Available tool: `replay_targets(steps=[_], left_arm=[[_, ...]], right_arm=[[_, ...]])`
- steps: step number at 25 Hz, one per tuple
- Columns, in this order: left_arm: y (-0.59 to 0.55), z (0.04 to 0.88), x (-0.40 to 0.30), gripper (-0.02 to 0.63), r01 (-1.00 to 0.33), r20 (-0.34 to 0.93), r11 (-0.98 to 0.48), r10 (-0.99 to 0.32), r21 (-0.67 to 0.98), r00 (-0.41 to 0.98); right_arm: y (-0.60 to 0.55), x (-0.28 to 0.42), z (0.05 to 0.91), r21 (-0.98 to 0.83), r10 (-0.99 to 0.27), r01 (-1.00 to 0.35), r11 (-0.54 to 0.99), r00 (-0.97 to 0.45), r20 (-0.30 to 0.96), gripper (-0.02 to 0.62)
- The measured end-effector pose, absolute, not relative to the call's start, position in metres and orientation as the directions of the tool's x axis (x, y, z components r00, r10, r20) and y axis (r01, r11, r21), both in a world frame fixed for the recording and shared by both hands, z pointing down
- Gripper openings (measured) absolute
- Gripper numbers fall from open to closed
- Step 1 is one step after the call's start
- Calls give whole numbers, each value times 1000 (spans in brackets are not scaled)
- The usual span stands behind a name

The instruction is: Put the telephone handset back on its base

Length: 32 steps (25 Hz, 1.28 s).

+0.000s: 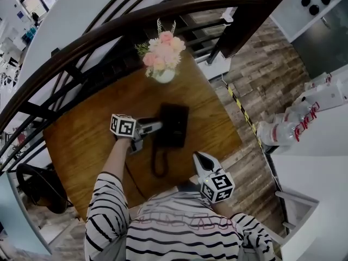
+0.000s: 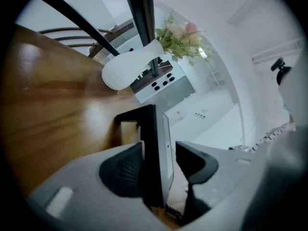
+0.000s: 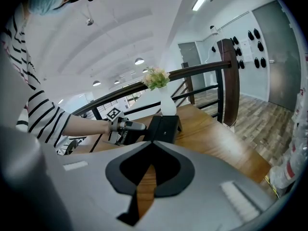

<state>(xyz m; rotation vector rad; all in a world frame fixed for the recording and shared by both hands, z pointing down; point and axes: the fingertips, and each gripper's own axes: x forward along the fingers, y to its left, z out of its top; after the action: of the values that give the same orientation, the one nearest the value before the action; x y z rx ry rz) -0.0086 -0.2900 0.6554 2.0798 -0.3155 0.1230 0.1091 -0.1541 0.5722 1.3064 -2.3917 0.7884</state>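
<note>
A black telephone (image 1: 175,125) lies in the middle of the wooden table (image 1: 87,140), its coiled cord (image 1: 157,165) trailing toward me. My left gripper (image 1: 157,126) reaches in from the left at the phone's left edge, where the handset (image 2: 153,148) stands between its jaws. One pad lies close against the handset, but a gap shows at the other pad (image 2: 192,162), so the gripper is open. In the right gripper view the phone (image 3: 163,128) and the left gripper (image 3: 137,127) sit ahead. My right gripper (image 1: 197,155) hovers near the table's front edge, shut and empty.
A white vase of pink flowers (image 1: 163,56) stands at the table's far edge, just beyond the phone. A dark curved railing (image 1: 136,20) runs behind the table. A black chair (image 1: 38,186) is at the left and a white counter with bottles (image 1: 293,126) at the right.
</note>
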Motion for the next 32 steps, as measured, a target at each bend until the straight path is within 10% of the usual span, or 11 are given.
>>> replay_targets(steps=[32], left_arm=[[-175, 514, -31, 40, -636, 219, -687, -600, 351, 769]], right_arm=[[-156, 88, 527, -305, -633, -741, 599, -671, 387, 0]])
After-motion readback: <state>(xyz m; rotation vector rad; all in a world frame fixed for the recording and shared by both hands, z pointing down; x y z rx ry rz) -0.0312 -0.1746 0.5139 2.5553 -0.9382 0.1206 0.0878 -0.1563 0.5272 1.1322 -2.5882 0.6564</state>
